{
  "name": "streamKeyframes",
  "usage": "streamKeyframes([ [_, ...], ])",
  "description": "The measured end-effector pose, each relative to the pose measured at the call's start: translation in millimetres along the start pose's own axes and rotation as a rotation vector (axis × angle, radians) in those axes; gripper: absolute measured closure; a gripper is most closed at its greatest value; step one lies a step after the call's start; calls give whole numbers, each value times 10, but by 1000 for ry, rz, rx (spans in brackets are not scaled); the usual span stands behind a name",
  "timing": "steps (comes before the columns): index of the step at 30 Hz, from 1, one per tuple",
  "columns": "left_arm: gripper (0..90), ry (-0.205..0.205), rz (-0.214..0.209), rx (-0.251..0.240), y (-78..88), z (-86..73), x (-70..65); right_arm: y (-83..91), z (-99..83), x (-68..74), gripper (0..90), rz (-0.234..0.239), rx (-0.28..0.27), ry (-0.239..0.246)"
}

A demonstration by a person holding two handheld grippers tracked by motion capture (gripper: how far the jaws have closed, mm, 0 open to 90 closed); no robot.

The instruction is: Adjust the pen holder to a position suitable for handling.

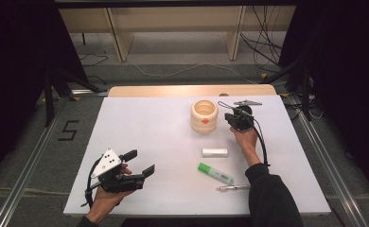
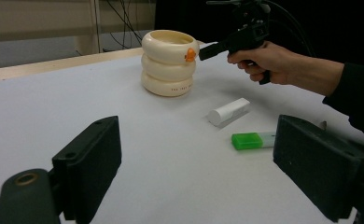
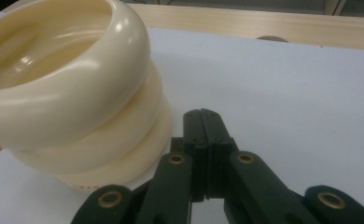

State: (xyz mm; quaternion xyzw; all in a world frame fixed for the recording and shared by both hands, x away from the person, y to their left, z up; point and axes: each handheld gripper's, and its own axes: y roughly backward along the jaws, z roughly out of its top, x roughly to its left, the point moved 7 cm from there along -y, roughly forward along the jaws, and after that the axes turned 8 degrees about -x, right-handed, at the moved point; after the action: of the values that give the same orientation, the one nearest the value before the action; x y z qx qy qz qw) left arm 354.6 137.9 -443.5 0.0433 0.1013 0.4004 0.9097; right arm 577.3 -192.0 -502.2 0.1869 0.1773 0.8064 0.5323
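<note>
A cream ringed pot [image 1: 204, 116] with an orange mark stands upright at the far middle of the white table top [image 1: 149, 127]. My right gripper [image 1: 228, 116] is just to its right, pointing at it, jaws shut with nothing between them. In the right gripper view the shut jaws [image 3: 202, 119] end close beside the pot's [image 3: 73, 93] lower rings; contact cannot be told. My left gripper [image 1: 141, 162] rests near the front left, open and empty. In the left gripper view its jaws [image 2: 194, 154] stand wide apart, facing the pot [image 2: 168, 63] and the right gripper [image 2: 207, 50].
A white cylinder [image 1: 215, 152], a green highlighter [image 1: 215, 173] and a clear pen [image 1: 233, 187] lie at the front right, near the right forearm. A wooden strip [image 1: 173, 90] borders the far edge. Cables and shelf legs are on the floor beyond.
</note>
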Motion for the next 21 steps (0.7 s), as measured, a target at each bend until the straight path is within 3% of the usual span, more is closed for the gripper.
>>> streamKeyframes([
  [7, 150, 5, 2, -5, 0, 3, 0, -148, -2, 46, 900, 8, 21, -9],
  [21, 151, -1, 1, -1, 1, 1, 2, -256, -41, 165, 900, 12, 51, 36],
])
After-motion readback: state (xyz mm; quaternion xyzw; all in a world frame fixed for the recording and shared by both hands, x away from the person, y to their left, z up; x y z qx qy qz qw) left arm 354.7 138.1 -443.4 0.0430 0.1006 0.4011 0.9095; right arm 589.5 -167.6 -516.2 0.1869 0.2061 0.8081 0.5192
